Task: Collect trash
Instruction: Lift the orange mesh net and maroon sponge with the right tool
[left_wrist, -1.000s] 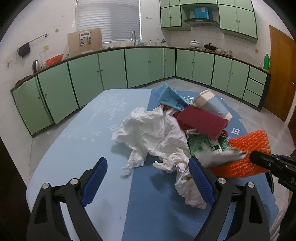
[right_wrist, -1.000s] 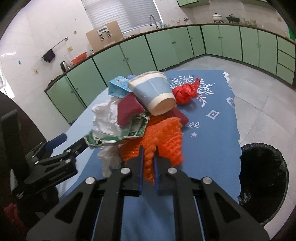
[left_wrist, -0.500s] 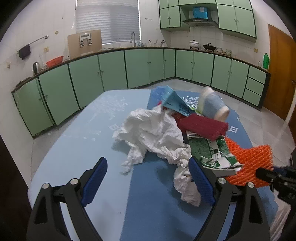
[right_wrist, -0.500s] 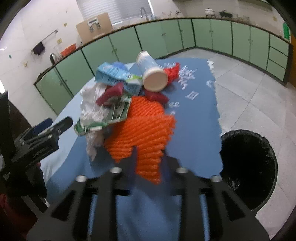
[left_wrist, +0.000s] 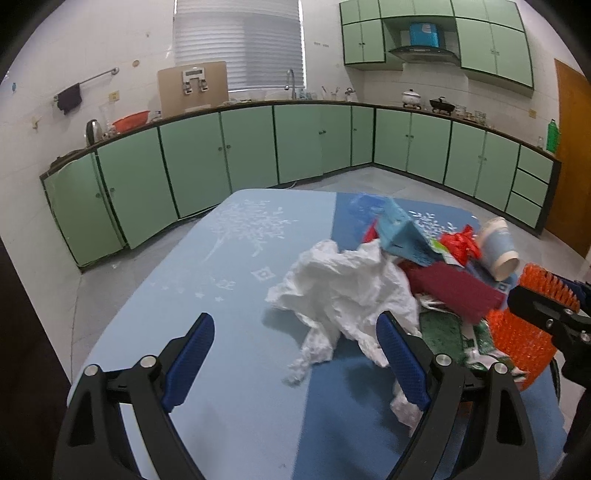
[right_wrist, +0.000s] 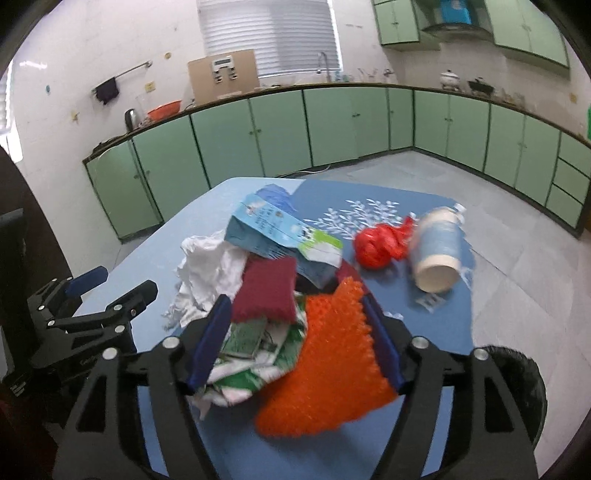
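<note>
A heap of trash lies on the blue tablecloth (left_wrist: 207, 280): crumpled white paper (left_wrist: 343, 288), a blue carton (right_wrist: 273, 229), a maroon pad (right_wrist: 269, 291), a green wrapper (right_wrist: 251, 354), an orange mesh (right_wrist: 332, 369), red plastic (right_wrist: 380, 243) and a paper cup (right_wrist: 437, 251) on its side. My right gripper (right_wrist: 295, 310) is opening its jaws, with the orange mesh and the wrapper lying loose between them. My left gripper (left_wrist: 295, 332) stands open just in front of the white paper, holding nothing.
A black-lined trash bin (right_wrist: 517, 387) stands on the floor by the table's near right corner. Green cabinets (left_wrist: 258, 147) line the walls beyond grey floor. The left half of the cloth (left_wrist: 184, 295) holds no trash.
The right gripper, shut on the orange mesh before, pulled the heap toward itself and has let go with jaws spread. The cup rolled off to the right. The left gripper stayed open.
</note>
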